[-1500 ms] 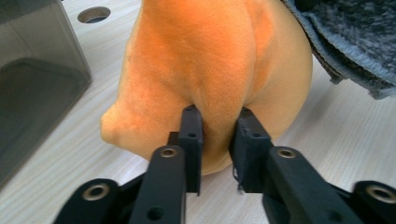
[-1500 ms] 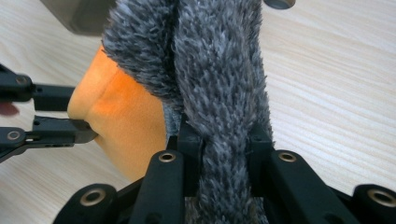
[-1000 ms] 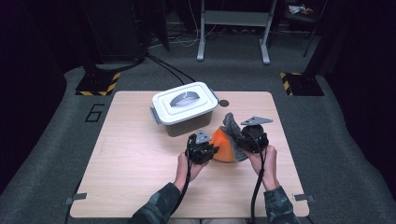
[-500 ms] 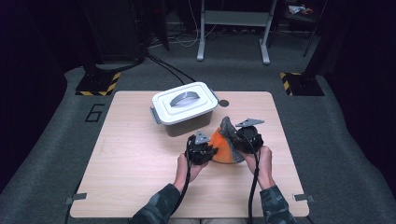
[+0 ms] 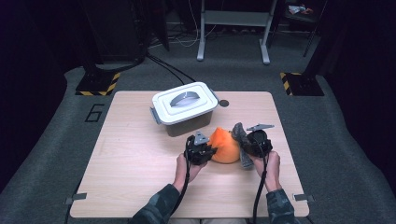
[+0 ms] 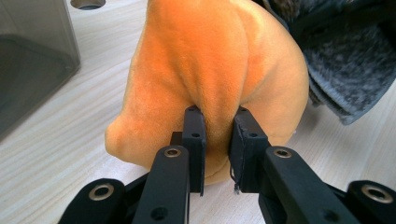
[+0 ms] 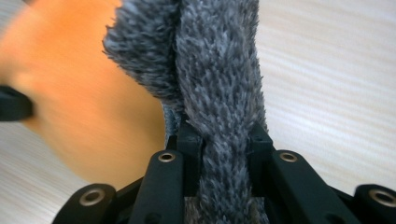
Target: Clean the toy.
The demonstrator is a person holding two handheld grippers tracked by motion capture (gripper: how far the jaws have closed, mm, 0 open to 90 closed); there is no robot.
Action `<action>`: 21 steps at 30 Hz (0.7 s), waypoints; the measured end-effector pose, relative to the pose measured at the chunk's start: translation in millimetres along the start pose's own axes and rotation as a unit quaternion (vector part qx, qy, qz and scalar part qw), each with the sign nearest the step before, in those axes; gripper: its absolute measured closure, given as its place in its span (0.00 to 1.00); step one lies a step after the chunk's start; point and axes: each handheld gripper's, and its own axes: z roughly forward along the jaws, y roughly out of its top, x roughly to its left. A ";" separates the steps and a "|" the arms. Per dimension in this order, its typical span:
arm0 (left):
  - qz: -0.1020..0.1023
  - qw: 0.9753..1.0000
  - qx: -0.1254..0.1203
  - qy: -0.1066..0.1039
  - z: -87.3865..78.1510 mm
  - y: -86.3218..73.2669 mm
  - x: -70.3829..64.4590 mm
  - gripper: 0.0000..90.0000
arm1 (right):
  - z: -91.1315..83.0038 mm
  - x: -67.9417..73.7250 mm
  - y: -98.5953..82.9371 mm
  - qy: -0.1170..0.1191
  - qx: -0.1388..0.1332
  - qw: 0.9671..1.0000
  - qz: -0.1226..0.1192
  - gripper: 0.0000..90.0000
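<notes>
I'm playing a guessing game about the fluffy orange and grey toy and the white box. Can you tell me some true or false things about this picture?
1. The left gripper pinches a fold of the orange plush. True.
2. The right gripper is open and holds nothing. False: it is shut on the grey fuzzy part.
3. The box has its lid off. False: the white lid with a grey handle sits on it.
4. The plush lies inside the box. False: it rests on the wooden table, in front of the box.
5. A person's hands hold both grippers. True.

Wooden table [image 5: 130, 154], grey carpet [image 5: 56, 140], dark room
</notes>
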 end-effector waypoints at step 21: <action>0.005 1.000 -0.004 0.004 -1.4 2.5 -3.6 0.86 | -14.4 -11.1 3.1 -0.003 -0.007 1.000 0.016 0.82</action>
